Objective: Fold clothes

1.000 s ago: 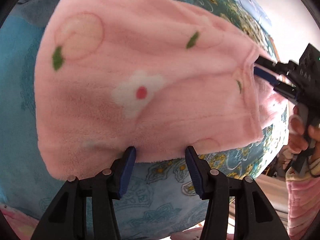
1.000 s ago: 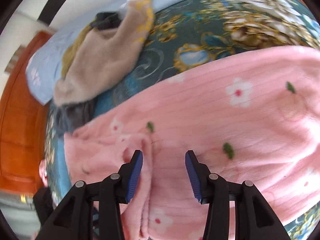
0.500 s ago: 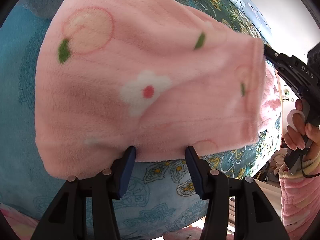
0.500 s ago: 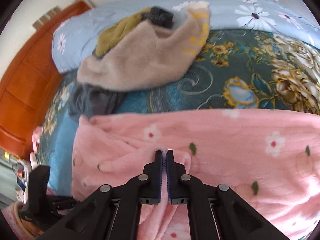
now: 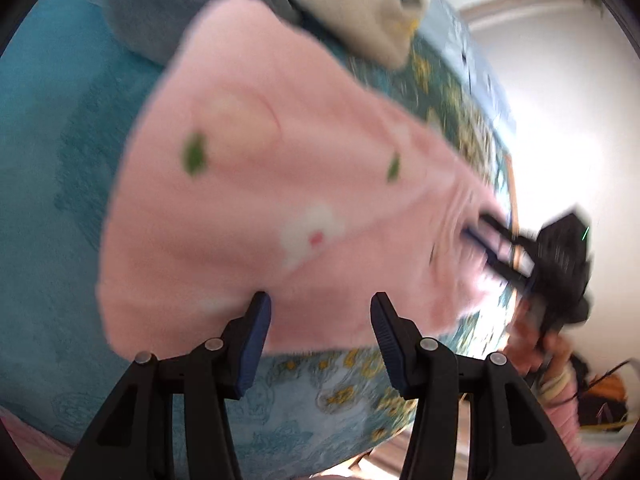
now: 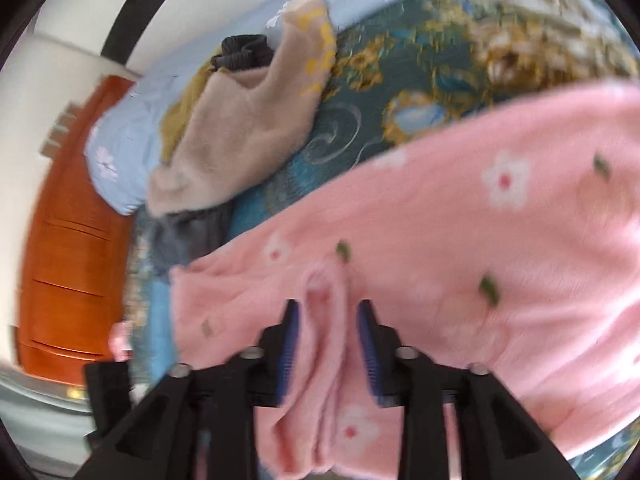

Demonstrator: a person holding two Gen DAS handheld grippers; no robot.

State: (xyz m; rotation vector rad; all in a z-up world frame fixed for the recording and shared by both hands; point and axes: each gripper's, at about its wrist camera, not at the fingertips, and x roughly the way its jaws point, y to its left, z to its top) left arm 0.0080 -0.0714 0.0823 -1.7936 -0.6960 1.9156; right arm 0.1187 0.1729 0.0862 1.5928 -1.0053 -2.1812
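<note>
floral bedspread (image 6: 408, 80), pink fleece garment (image 5: 260, 208), left tool (image 5: 320, 320) spread wide and empty, right tool (image 6: 326, 320) half-parted astride a fold, no legible writing

Pink fleece garment (image 5: 280, 208), printed with white flowers, green leaves and pale round fruit, is spread on the bed, blurred. Near edge lies at 6 o'clock in left wrist view. A bunched ridge (image 6: 324, 320) is seen at 6 o'clock in right wrist view.
</note>
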